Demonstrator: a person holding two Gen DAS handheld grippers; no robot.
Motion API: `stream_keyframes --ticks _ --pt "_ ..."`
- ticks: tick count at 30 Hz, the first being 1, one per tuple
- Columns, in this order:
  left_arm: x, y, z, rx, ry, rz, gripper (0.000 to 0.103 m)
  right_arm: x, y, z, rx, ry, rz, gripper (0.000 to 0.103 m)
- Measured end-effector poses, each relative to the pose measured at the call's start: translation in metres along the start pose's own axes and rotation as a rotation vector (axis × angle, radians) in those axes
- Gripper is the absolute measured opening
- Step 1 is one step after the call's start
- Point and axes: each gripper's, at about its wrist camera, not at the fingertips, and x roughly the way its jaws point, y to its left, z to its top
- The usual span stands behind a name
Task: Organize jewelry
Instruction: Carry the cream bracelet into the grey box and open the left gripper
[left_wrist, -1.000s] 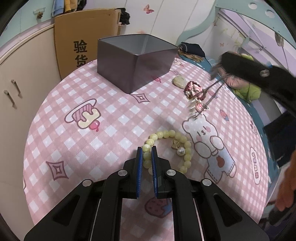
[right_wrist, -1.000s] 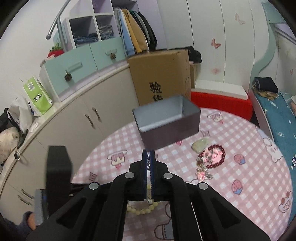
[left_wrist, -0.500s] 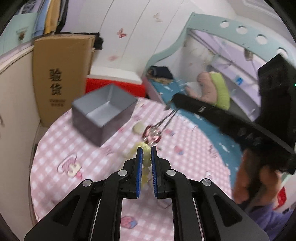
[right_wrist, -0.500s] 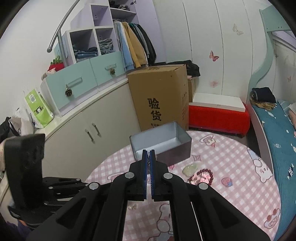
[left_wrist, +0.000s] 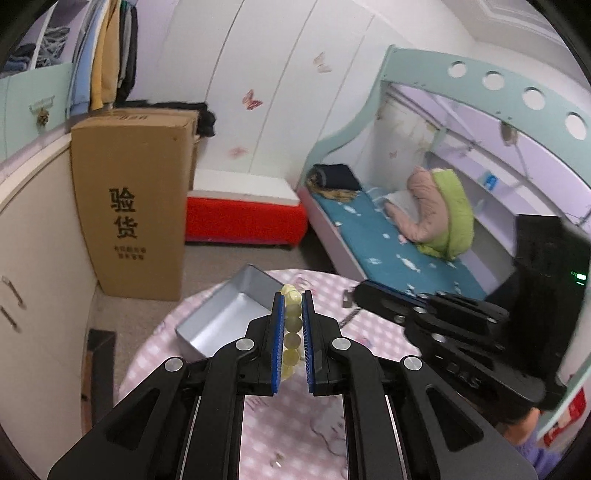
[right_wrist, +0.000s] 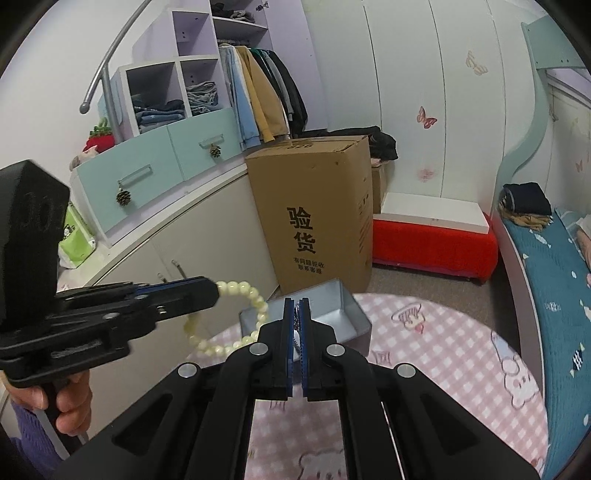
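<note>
While left hand-held gripper (left_wrist: 292, 306) clamps round-beaded bracelet (right_wrist: 236, 321), right (right_wrist: 296, 314) pinches thin chain (right_wrist: 296, 325).

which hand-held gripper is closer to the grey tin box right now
Right, though it's close. The right hand-held gripper hovers directly over the grey tin box; the left hand-held gripper hangs beside it, holding the yellow bead bracelet.
</note>
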Motion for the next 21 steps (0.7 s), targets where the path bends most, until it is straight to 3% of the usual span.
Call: stream_keyframes --ticks 6,11,21 --pt "0.047 0.023 0.011 -0.036 0.076 0.06 0.01 0.036 -0.002 0.021 0.007 0.023 -0.005 0.003" --pt "0.082 0.037 -0.002 -0.052 0.151 0.095 0.01 0.063 0.002 0.024 -0.002 0.061 -0.005 0.003" --pt "0.118 0.052 -0.025 -0.057 0.229 0.159 0.012 0.114 -0.003 0.003 0.005 0.186 -0.033 0.003"
